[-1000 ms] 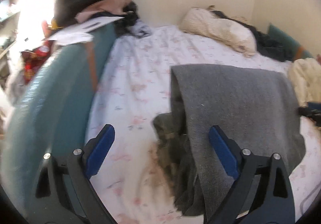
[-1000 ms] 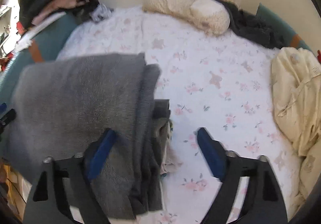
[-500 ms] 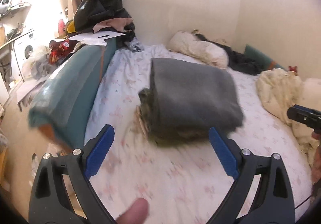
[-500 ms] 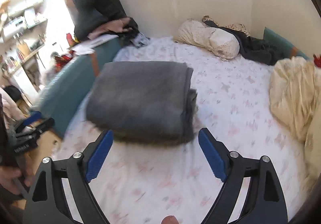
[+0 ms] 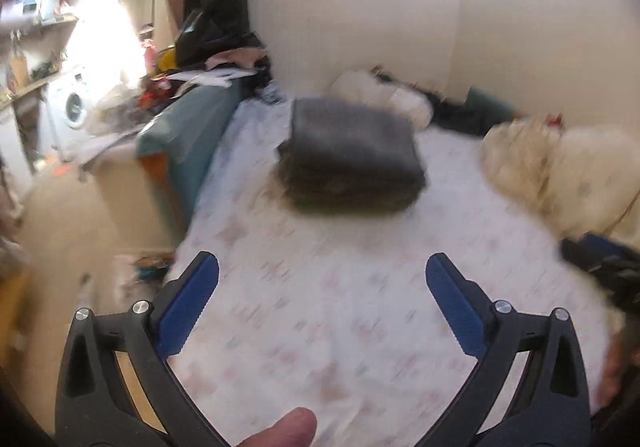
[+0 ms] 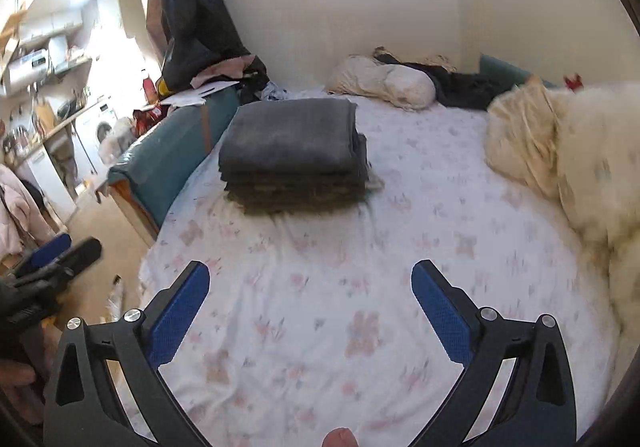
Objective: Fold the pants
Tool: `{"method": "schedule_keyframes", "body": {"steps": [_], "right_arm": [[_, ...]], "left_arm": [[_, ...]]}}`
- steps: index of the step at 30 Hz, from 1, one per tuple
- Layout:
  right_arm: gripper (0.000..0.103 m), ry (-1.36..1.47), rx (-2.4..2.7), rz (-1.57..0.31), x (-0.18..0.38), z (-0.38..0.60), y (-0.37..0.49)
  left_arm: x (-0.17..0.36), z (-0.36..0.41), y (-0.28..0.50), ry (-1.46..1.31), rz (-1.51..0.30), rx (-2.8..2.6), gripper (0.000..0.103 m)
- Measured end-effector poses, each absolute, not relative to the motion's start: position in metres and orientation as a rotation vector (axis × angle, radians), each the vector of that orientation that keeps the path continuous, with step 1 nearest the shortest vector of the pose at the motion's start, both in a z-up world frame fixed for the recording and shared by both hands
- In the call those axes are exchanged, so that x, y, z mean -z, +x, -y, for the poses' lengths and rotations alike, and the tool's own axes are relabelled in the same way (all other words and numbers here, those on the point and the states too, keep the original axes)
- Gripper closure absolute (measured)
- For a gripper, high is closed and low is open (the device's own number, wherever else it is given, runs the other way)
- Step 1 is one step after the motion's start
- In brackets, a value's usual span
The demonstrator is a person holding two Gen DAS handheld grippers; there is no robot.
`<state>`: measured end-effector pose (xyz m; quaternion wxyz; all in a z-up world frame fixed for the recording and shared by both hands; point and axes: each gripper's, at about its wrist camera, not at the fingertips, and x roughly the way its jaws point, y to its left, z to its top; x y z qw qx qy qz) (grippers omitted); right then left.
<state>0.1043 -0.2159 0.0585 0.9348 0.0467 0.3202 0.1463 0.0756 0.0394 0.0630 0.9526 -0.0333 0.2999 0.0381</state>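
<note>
The grey pants [image 6: 294,151] lie folded in a thick stack on the flowered bed sheet [image 6: 320,307], toward the far left of the bed; in the left wrist view the stack [image 5: 352,155] is blurred. My right gripper [image 6: 311,267] hangs over the near sheet, well short of the stack, its jaws opening with nothing between them. My left gripper [image 5: 322,263] is likewise back from the stack, jaws opening and empty. Each gripper also shows at the edge of the other's view: the left gripper [image 6: 70,245] and the right gripper [image 5: 592,247].
A teal padded bed side [image 6: 168,155] runs along the left, with papers and clothes piled on it. A cream duvet [image 6: 560,151] is heaped at the right. A pillow [image 6: 384,83] and dark clothes [image 6: 460,83] lie by the wall. A washing machine [image 5: 72,111] stands at far left.
Both grippers have pulled back from the folded stack toward the near edge of the bed, and their jaws have spread wider. The stack stays put on the sheet.
</note>
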Motion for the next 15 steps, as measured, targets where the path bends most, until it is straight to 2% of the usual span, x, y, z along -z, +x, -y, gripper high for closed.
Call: {"method": "schedule_keyframes", "body": {"steps": [8,15], "right_arm": [[0.000,0.112,-0.298,-0.574,-0.026,0.226,0.027],[0.000,0.127,-0.300,-0.548,0.004,0.222,0.017]], "left_arm": [[-0.038,-0.016,0.022,-0.018,-0.577,-0.060,0.001],[-0.007,-0.003,0.023,0.030,-0.600,-0.049,0.001]]}}
